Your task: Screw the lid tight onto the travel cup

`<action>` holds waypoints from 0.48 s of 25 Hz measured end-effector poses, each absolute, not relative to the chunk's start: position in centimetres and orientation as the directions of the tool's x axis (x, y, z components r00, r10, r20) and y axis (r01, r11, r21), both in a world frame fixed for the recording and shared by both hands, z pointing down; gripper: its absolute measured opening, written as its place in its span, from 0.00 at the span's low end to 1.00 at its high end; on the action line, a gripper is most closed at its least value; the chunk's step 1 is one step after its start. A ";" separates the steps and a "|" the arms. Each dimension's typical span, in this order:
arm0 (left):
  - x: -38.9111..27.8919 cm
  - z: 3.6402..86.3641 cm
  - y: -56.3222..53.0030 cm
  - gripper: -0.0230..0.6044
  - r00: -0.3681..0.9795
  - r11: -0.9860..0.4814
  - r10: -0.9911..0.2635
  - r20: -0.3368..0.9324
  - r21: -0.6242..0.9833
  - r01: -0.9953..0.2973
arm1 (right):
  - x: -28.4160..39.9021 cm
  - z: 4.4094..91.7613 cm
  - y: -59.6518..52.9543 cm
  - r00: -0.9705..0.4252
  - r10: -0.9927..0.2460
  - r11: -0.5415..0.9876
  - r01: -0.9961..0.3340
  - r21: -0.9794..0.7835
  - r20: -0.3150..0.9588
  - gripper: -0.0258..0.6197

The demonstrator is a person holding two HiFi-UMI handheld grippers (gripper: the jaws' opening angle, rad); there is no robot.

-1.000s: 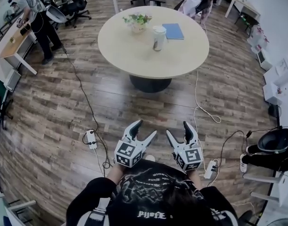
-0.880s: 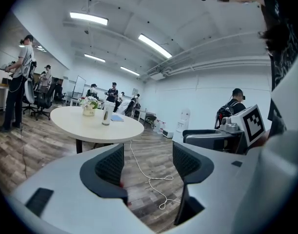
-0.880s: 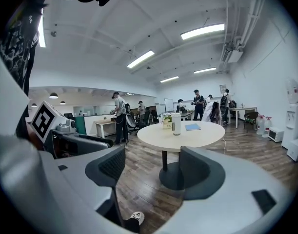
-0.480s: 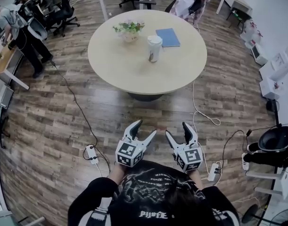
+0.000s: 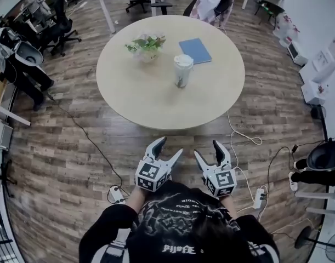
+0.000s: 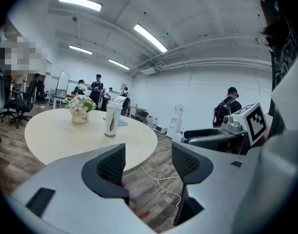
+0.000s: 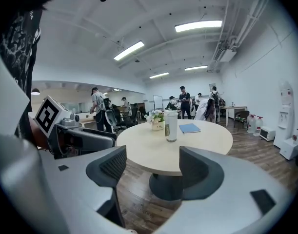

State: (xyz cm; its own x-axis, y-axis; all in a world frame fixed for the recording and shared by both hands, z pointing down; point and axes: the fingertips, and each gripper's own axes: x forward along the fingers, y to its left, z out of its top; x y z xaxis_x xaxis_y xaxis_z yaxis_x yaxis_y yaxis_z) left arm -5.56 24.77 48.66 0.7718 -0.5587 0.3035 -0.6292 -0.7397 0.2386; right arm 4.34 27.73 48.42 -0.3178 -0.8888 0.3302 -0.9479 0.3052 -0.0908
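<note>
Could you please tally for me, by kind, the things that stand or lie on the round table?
Travel cup: 1
Pot of flowers: 1
Blue book: 1
Total: 3

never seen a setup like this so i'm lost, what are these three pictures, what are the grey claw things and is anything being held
There is no robot here. A person holds a grabbing tool in each hand. The top-down picture comes from a camera on their head. It shows the left tongs and the right tongs. The other two pictures come from cameras riding on those tools, each looking along its own two jaws. Ahead stands a round table. On it are a travel cup with its lid on top, a pot of flowers and a blue notebook. Both tongs are open and empty, and neither has reached the table.
</note>
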 end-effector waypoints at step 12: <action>-6.4 50.7 19.3 0.55 0.777 -0.744 -0.527 0.343 0.255 -0.618 | 4.0 50.5 24.2 -0.271 -0.887 0.246 -0.962 -0.114 0.373 0.54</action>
